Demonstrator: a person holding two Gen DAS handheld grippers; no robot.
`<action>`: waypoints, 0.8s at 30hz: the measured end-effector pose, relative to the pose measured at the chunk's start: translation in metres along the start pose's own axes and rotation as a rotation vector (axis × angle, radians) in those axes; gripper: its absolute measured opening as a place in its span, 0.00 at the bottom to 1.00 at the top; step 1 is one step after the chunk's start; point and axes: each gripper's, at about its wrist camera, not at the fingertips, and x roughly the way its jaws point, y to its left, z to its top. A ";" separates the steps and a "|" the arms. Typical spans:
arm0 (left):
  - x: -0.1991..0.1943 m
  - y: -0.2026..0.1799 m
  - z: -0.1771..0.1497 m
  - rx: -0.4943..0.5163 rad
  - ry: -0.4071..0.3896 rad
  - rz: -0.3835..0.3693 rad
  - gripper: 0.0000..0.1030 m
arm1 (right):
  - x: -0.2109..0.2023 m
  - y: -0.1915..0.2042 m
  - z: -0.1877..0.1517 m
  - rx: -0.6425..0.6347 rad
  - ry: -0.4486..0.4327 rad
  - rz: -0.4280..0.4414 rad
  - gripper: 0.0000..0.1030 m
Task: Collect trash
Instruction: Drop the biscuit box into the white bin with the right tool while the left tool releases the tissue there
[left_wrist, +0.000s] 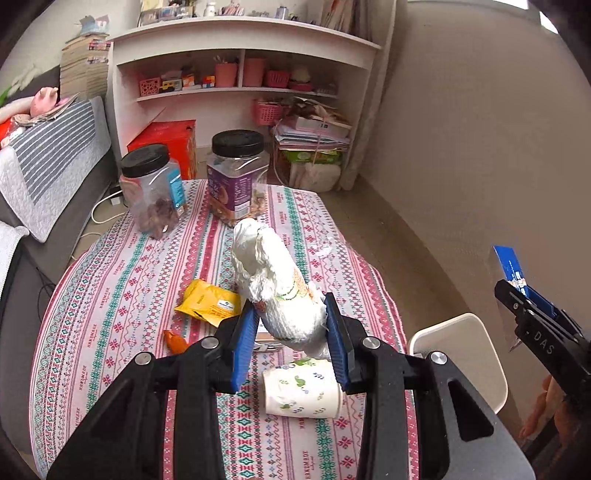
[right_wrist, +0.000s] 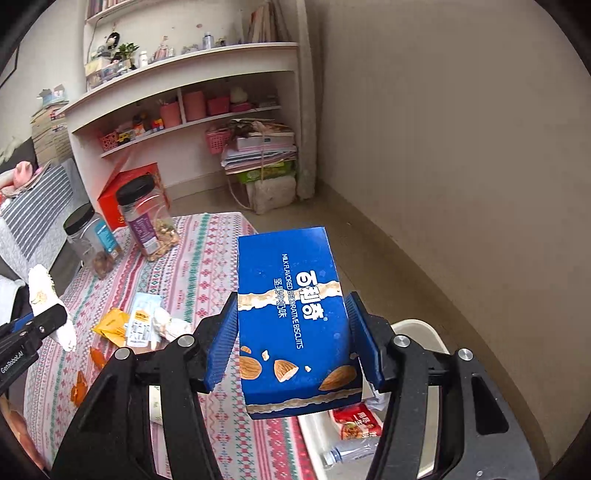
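Right now the left gripper (left_wrist: 291, 325) is clamped on a crumpled white plastic bag with small printed marks (left_wrist: 275, 280), lifted above the pink-and-green patterned tablecloth (left_wrist: 110, 295). At its 6 o'clock a paper cup with green leaf print (left_wrist: 301, 389) lies on its side; at 9 o'clock sits a yellow snack wrapper (left_wrist: 208, 302). The right gripper (right_wrist: 291, 339) squeezes a blue rectangular biscuit box with almond pictures (right_wrist: 291, 306), held over a white bin (right_wrist: 417, 328) holding a red packet (right_wrist: 356, 421).
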 end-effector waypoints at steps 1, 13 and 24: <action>0.000 -0.008 -0.001 0.009 0.000 -0.010 0.34 | -0.002 -0.009 -0.002 0.008 0.002 -0.019 0.54; 0.012 -0.113 -0.019 0.129 0.036 -0.142 0.34 | -0.036 -0.124 -0.018 0.207 -0.061 -0.265 0.93; 0.023 -0.212 -0.060 0.261 0.110 -0.331 0.44 | -0.064 -0.182 -0.025 0.357 -0.122 -0.302 0.93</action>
